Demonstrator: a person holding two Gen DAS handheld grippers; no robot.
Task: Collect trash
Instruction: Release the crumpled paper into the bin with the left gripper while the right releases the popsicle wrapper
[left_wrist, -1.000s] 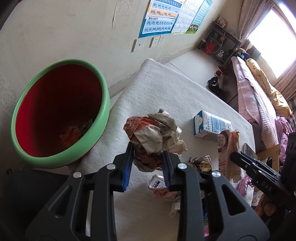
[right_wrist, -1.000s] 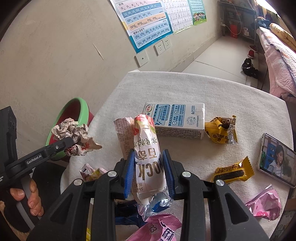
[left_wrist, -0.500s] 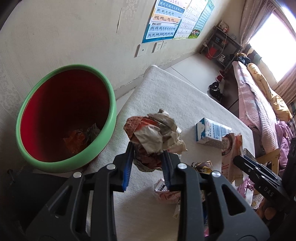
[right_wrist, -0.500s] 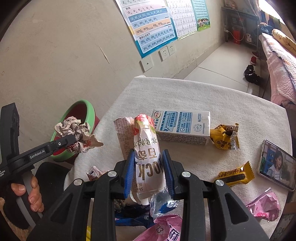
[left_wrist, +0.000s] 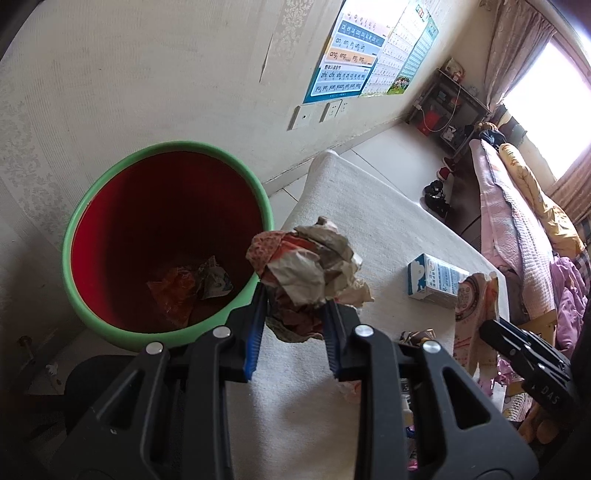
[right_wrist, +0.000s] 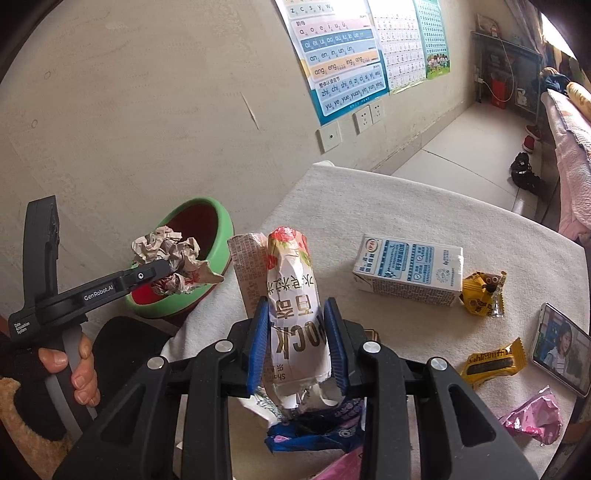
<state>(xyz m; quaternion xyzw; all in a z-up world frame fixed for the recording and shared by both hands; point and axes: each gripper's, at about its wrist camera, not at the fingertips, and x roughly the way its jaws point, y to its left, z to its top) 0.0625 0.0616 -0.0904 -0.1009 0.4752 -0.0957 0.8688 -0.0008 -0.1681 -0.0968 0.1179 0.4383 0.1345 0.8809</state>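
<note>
Trash sits in both my claws, and more of it lies on the table (right_wrist: 424, 206) ahead. Going left to right: the bin (left_wrist: 79, 229) stands on the floor ahead and to the left of my left claw (left_wrist: 293, 314), with a few scraps at its bottom. That claw is clamped on the paper wad (left_wrist: 310, 266), which bulges well past the tips. In the left view the wad hangs by the bin's near rim, part over the table edge, not clearly over the opening. If I let go here, I judge it could strike the rim and bounce to the floor. The wad is loose and springy, so a flap could also snag on a pad and come away late.

My right claw (right_wrist: 295, 339) is closed narrow on the wrapper (right_wrist: 291, 295), pinched low with the long top end standing free. The bin (right_wrist: 218, 236) is ahead and left of it, past the left claw (right_wrist: 168, 269). Swinging it over, I risk knocking the two claws together or brushing the wad loose. The thin foil could slide out of the pads as well.

Further right on the table lie the carton (right_wrist: 410, 269), two yellow packets (right_wrist: 480, 288) and a pink wrapper (right_wrist: 532, 417). A phone (right_wrist: 559, 347) rests at the far right, and I must not take it for trash.
</note>
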